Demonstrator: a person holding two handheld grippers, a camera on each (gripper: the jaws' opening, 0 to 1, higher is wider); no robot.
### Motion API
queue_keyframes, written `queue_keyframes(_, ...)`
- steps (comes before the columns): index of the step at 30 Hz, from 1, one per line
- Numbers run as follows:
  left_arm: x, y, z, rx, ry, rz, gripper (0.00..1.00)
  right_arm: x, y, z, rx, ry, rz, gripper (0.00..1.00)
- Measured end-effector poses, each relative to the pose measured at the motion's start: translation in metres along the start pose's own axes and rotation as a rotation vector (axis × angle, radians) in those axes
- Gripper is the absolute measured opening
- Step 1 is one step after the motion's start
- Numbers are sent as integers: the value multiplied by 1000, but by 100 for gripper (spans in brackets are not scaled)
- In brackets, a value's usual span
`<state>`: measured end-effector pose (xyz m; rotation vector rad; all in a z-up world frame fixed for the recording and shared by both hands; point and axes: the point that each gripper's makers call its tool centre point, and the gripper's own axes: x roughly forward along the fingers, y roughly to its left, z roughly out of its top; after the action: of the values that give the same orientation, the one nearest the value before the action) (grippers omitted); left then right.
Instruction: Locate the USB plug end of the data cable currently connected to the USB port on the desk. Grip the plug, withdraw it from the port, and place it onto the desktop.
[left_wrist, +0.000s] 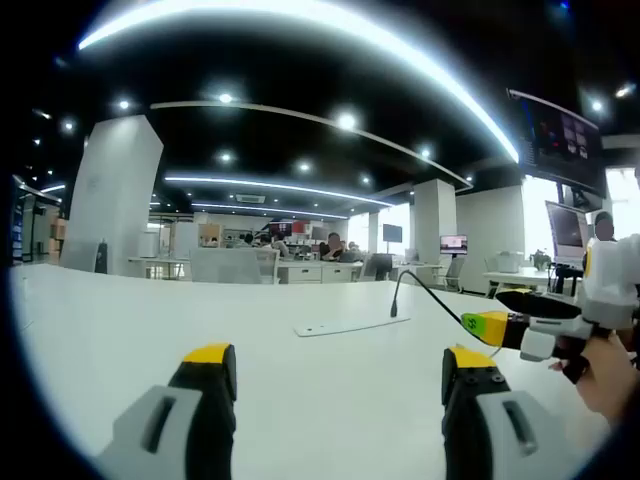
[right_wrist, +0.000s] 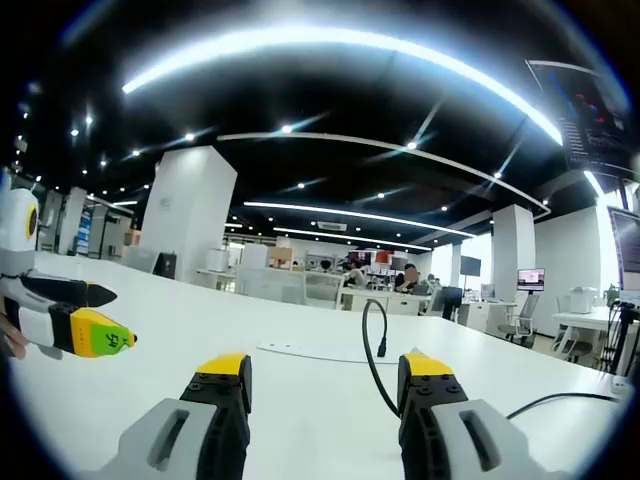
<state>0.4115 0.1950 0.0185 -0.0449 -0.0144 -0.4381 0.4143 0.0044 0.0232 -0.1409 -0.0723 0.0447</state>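
Observation:
A black data cable (right_wrist: 368, 330) arches up from the white desk (right_wrist: 300, 400). Its plug end (right_wrist: 383, 348) stands upright at the right end of a flat white port plate (right_wrist: 310, 352). In the left gripper view the same plug (left_wrist: 394, 308) and plate (left_wrist: 350, 326) lie ahead and right of centre. My right gripper (right_wrist: 327, 370) is open just short of the plug, with the cable running past its right jaw. My left gripper (left_wrist: 340, 358) is open and holds nothing. Each gripper also juts into the other's view: the right gripper (left_wrist: 483, 310) and the left gripper (right_wrist: 118, 318).
A hand (left_wrist: 610, 375) holds the right gripper at the desk's right side. More black cable (right_wrist: 560, 400) trails off to the right. Far behind are office desks with seated people (left_wrist: 335, 247), monitors (left_wrist: 565, 230) and a white pillar (left_wrist: 115, 195).

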Motion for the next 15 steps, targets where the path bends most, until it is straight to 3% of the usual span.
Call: queue_keyframes(15, -1, 1, 0, -3, -2, 3, 85, -1, -1, -1, 1, 0, -5, 59)
